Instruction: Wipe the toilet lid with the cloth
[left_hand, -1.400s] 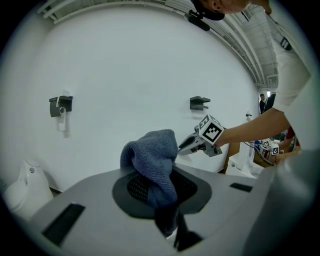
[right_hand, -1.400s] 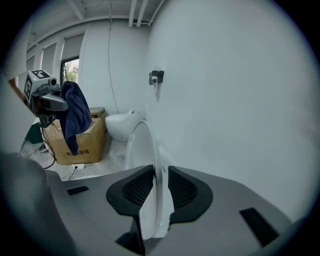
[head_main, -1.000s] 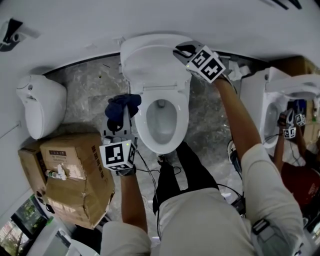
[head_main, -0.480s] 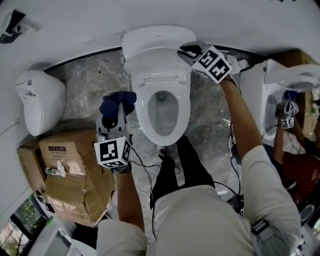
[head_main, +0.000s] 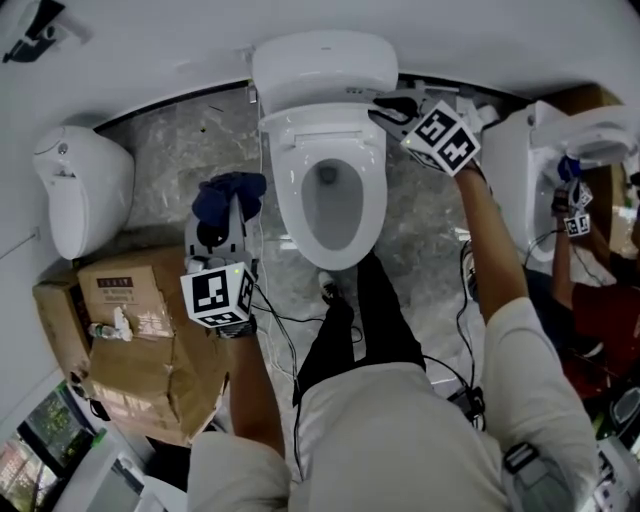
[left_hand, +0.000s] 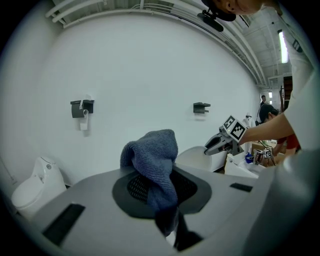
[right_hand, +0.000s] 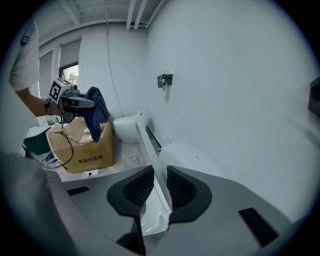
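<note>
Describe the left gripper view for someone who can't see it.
The left gripper has its jaws shut on a bunched blue cloth in front of a white wall. A white fixture sits low at left.

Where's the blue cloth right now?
In the head view the blue cloth is left of the toilet, clamped in the left gripper, just beyond the cardboard box. The left gripper view shows it bunched between the jaws.
</note>
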